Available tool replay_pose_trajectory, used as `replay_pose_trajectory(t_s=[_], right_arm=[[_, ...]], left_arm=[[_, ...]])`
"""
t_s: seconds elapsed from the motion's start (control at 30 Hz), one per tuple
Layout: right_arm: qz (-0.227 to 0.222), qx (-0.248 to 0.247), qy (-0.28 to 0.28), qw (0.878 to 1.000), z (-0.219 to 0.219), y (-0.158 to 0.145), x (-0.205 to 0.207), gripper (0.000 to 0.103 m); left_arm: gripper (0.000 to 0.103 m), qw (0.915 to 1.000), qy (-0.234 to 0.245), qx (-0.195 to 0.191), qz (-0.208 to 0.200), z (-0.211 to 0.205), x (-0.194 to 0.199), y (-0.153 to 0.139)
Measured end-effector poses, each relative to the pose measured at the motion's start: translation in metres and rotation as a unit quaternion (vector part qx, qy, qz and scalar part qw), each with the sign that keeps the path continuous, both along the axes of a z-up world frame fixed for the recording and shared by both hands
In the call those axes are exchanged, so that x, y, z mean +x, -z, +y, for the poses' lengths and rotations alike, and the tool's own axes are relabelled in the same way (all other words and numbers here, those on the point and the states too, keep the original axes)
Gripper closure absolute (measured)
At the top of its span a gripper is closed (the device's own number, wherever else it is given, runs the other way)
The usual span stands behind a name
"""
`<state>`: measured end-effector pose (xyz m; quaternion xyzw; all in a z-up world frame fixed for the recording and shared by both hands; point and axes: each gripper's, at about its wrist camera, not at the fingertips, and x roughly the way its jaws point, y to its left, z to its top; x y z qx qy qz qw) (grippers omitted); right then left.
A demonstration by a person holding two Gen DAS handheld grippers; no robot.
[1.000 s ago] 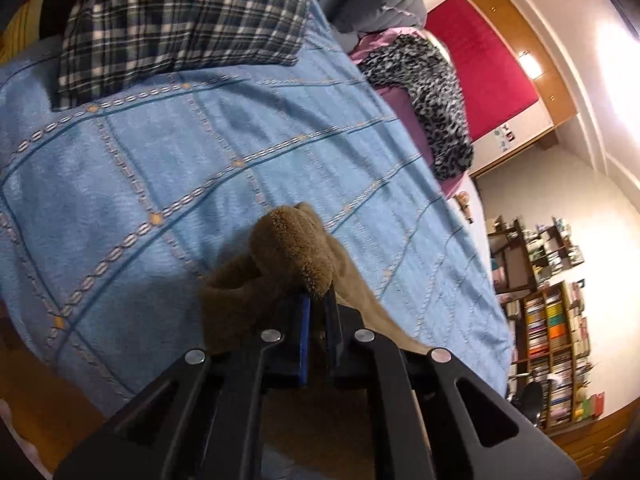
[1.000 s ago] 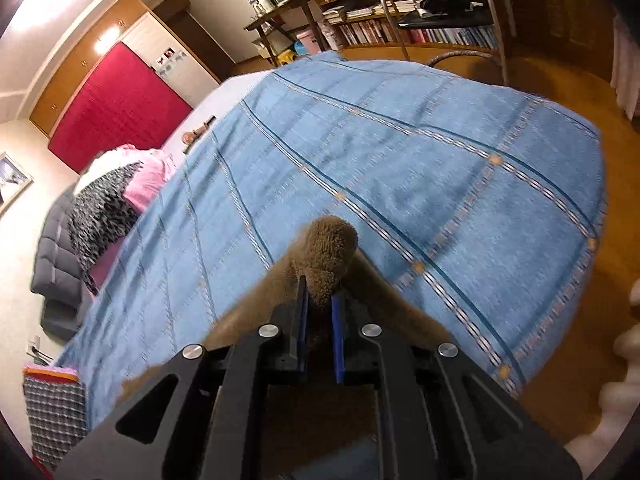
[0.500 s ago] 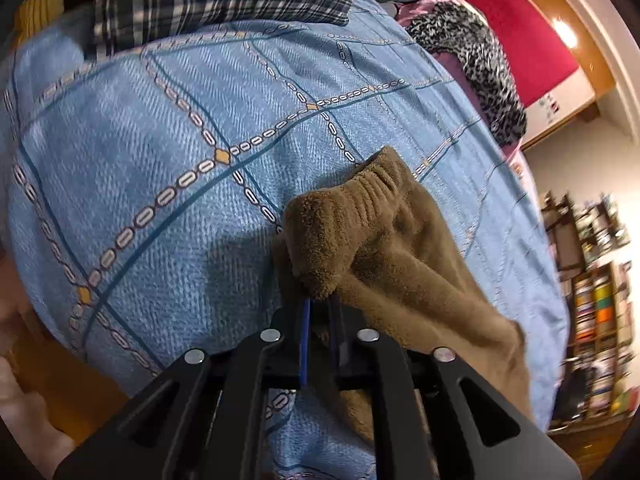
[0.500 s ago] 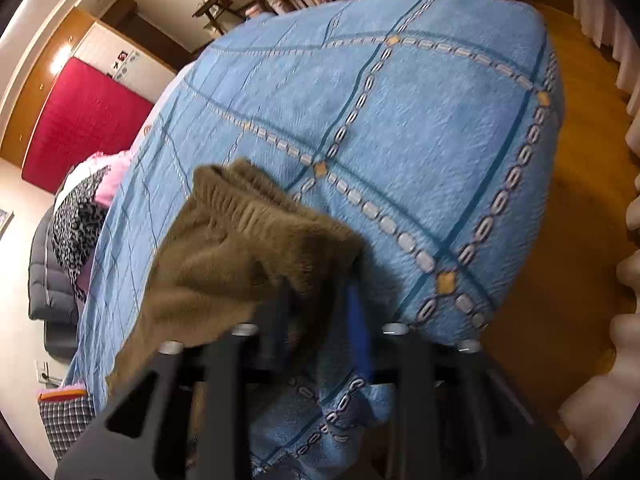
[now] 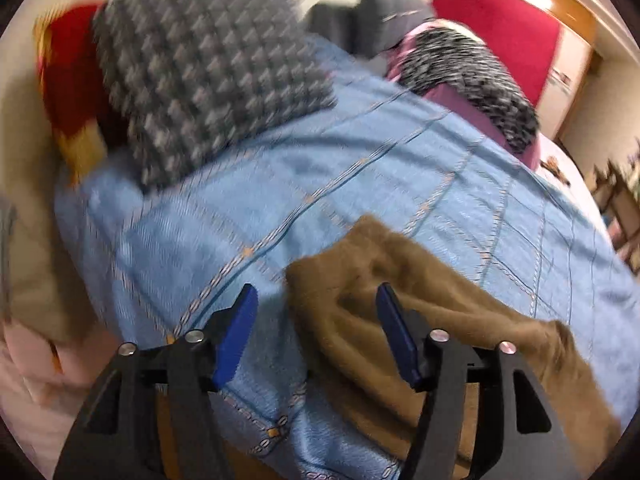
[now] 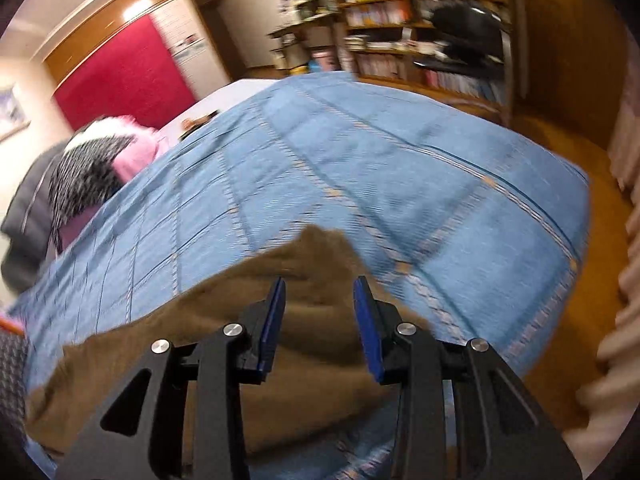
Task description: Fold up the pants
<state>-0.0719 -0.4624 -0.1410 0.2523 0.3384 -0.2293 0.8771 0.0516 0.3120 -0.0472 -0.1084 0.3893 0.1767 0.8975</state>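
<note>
Pants [image 5: 420, 320] laid on blue bedspread [image 5: 360, 184] at bed's near edge, waistband end released, left tool [image 5: 316, 320] just spread wide, right tool [image 6: 320, 308] partly open and empty; folds apparently all left.

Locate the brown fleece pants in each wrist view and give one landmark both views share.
Left wrist view: the brown fleece pants lie bottom centre to lower right on the blue bedspread, partly behind the gripper's right-hand finger.
Right wrist view: the brown fleece pants spread across the bottom left and centre, under both fingers.
Shared landmark: the red panel on the far wall.
</note>
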Motion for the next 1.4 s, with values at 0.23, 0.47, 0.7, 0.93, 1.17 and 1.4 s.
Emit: replay_pose_trajectory(t_s=[0.23, 0.47, 0.7, 0.93, 1.17, 1.4], right_arm=[[0.029, -0.027, -0.033, 0.999, 0.014, 0.019, 0.043, 0.067], [0.093, -0.049, -0.012, 0.994, 0.001, 0.056, 0.053, 0.067], [0.101, -0.05, -0.014, 0.994, -0.005, 0.073, 0.052, 0.067], [0.106, -0.035, -0.012, 0.994, -0.014, 0.077, 0.062, 0.067], [0.087, -0.031, -0.015, 0.996, -0.011, 0.065, 0.051, 0.066], [0.037, -0.031, 0.012, 0.999, -0.01, 0.036, 0.011, 0.058]], left_arm=[[0.036, 0.9887, 0.147, 0.022, -0.021, -0.107, 0.036, -0.001], [0.037, 0.9716, 0.233, -0.035, 0.021, -0.17, 0.084, 0.044], [0.046, 0.9736, 0.198, -0.065, 0.094, -0.168, 0.123, 0.1], [0.045, 0.9787, 0.178, -0.036, 0.095, -0.163, 0.135, 0.131], [0.037, 0.9807, 0.177, 0.002, 0.082, -0.181, 0.127, 0.12], [0.029, 0.9674, 0.249, 0.03, 0.036, -0.235, 0.088, 0.086]])
